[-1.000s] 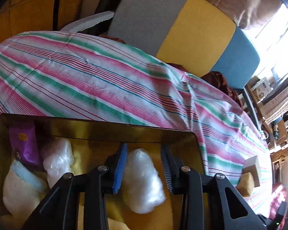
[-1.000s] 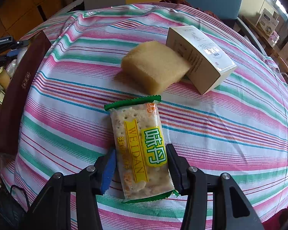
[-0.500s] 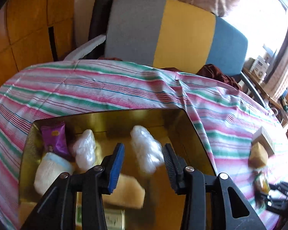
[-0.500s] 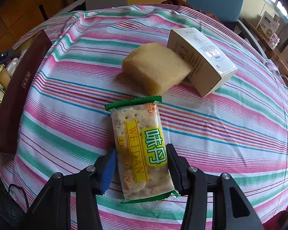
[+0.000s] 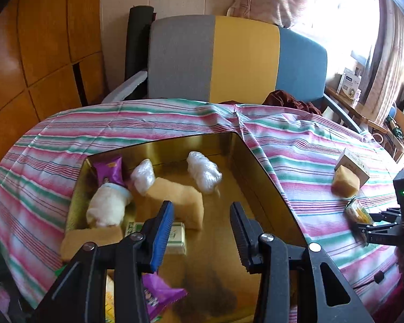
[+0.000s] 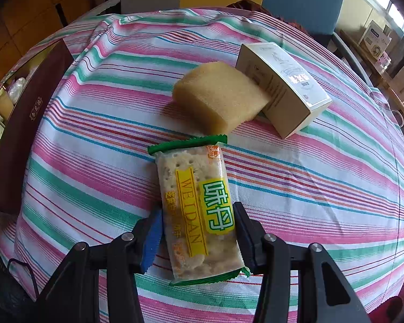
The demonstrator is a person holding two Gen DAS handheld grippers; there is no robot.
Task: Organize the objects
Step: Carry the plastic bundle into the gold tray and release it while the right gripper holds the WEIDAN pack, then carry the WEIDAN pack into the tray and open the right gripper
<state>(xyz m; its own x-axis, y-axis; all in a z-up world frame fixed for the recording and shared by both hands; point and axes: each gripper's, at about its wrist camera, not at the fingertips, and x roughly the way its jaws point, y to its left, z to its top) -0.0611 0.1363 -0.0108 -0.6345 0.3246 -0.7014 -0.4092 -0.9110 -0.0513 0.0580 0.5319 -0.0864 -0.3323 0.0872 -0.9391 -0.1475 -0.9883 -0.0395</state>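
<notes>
Left gripper (image 5: 200,231) jaws apart, empty, above gold rectangular metal tray (image 5: 258,172); right gripper (image 6: 198,235) jaws clamped on green-edged clear cracker packet (image 6: 196,204).

left gripper (image 5: 202,226): black frame, silver screws, one blue pad | right gripper (image 6: 198,231): same build, blue pad

A gold-lined box (image 5: 258,167) lies open on the striped surface (image 6: 323,188), holding a purple packet (image 5: 109,171), two clear-wrapped white bundles (image 5: 204,171), a white pouch (image 5: 107,208), tan sponge blocks (image 5: 179,199) and a small green-printed carton (image 5: 176,235). A clear cracker packet (image 6: 199,210) with green ends and a yellow label lies flat on the surface, lengthwise between the pads of the right hand-held gripper (image 6: 198,232). Just beyond it a tan sponge (image 6: 220,98) leans against a white carton (image 6: 282,88) lying on its side.
</notes>
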